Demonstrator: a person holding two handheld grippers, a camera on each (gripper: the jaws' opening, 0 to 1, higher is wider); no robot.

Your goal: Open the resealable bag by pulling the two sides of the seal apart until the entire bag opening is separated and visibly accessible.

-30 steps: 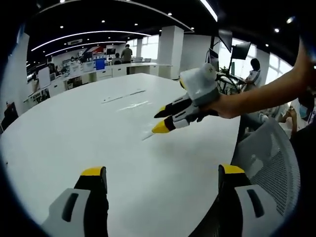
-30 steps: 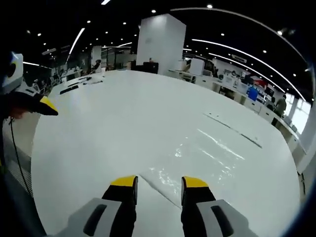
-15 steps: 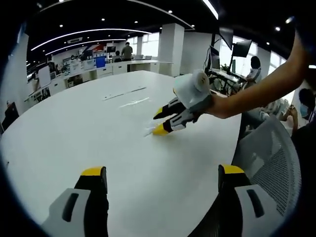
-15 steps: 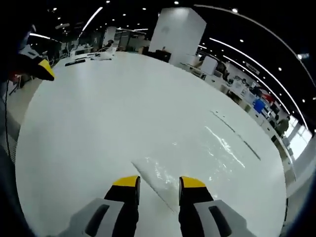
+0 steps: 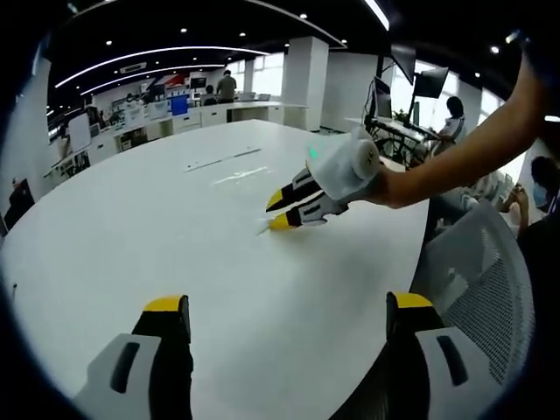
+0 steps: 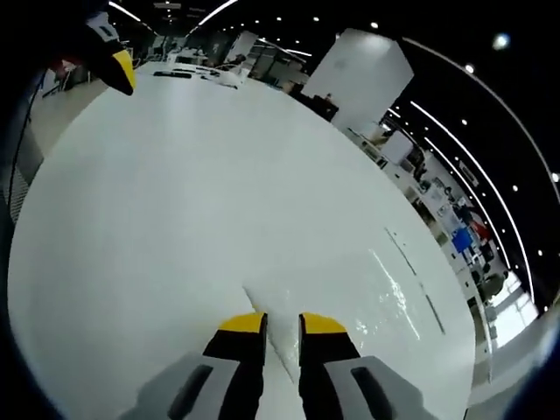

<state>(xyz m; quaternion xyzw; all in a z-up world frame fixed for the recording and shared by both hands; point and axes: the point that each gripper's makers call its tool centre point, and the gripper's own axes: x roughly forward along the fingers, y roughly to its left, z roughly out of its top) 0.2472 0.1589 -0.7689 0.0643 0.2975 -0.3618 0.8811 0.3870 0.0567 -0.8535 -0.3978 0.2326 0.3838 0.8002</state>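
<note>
While your left gripper [image 5: 287,317] hangs low over the white table [image 5: 131,236], its two yellow-tipped jaws stand wide apart at the bottom of the left gripper view, with nothing between them. Right of centre in that view, your right gripper [image 5: 280,210] reaches in from the right, held in your hand [image 5: 389,186], its yellow tips down at the table and close together on the near edge of the clear resealable bag [image 5: 238,178]. That bag lies flat on the table, a faint glossy sheet running from those tips toward the upper left of the frame.

At the bottom centre of the right gripper view, your right gripper [image 6: 280,324] shows its jaws nearly shut, only a thin gap left, with the corner of the resealable bag [image 6: 389,297] running in between the tips; you seem to have the edge pinched, though the film is too clear to be sure. The rest of it spreads toward the right of the frame. Your left gripper [image 6: 120,66] shows one yellow tip at the upper left, well apart from the bag.

A mesh chair [image 5: 481,280] stands at the lower right of the left gripper view.
</note>
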